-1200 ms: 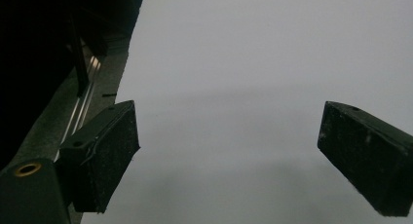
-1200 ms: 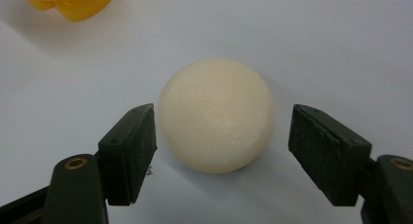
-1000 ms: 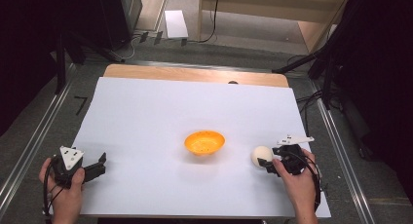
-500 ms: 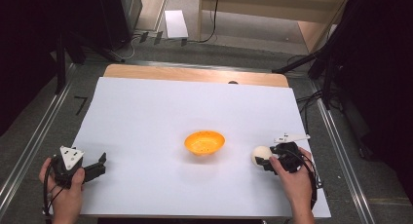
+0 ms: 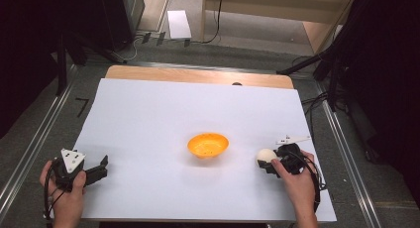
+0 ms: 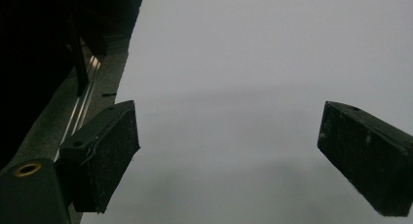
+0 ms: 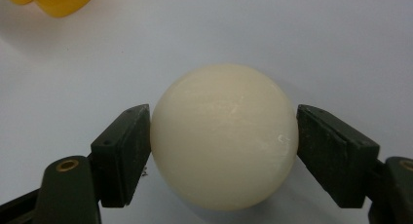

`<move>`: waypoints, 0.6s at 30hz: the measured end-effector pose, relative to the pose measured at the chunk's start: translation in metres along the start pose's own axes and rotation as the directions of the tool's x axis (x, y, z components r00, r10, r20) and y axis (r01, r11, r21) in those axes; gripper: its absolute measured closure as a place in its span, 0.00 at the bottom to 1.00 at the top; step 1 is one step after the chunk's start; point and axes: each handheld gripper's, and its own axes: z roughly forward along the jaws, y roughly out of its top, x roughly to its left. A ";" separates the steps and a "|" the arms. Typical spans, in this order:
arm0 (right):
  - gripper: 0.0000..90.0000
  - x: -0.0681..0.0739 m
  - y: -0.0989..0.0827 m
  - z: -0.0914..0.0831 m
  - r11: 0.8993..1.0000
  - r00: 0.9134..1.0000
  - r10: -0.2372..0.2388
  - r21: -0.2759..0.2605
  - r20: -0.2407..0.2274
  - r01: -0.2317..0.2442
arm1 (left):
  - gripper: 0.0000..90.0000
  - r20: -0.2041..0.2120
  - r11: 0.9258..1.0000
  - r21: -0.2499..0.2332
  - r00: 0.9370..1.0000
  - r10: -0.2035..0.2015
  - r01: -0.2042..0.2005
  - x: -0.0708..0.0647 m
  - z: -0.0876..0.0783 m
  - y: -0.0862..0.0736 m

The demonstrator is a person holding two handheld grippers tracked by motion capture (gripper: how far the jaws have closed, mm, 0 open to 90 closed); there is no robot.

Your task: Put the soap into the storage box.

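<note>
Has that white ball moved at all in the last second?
No. The white ball sits the same way right of the orange bowl, between the right gripper jaws, which have just been opening.

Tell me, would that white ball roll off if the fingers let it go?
Probably. The ball looks perfectly round and smooth, and it sits on a flat sheet, so a nudge could send it rolling. Its glossy surface hints it may be slippery; the fingers meet it only at its two sides. It looks hard, so it likely won't squash.
</note>
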 end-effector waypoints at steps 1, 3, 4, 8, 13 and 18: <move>0.26 0.000 0.000 0.000 1.000 1.000 0.000 0.001 -0.001 0.000 | 0.10 0.000 1.000 0.000 1.000 0.000 0.000 0.000 0.000 0.000; 0.26 0.000 0.000 0.001 1.000 1.000 -0.002 0.003 -0.001 0.002 | 0.10 -0.001 1.000 0.000 1.000 0.000 0.000 0.000 0.000 0.000; 0.26 0.000 0.000 0.001 1.000 1.000 -0.007 0.003 0.000 0.007 | 0.10 -0.001 1.000 0.000 1.000 0.000 0.000 0.000 0.000 0.000; 0.26 0.000 0.000 0.001 1.000 1.000 -0.013 0.003 0.001 0.013 | 0.10 -0.001 1.000 0.001 1.000 0.000 0.000 0.000 0.000 0.000; 0.26 0.003 0.002 0.000 0.999 0.999 -0.041 0.005 0.014 0.041 | 0.10 -0.001 1.000 0.000 1.000 -0.001 0.001 0.000 0.000 0.000; 0.26 0.002 0.001 0.000 0.999 0.999 -0.043 -0.003 0.007 0.043 | 0.10 0.000 1.000 0.000 1.000 -0.001 0.001 0.000 0.000 0.000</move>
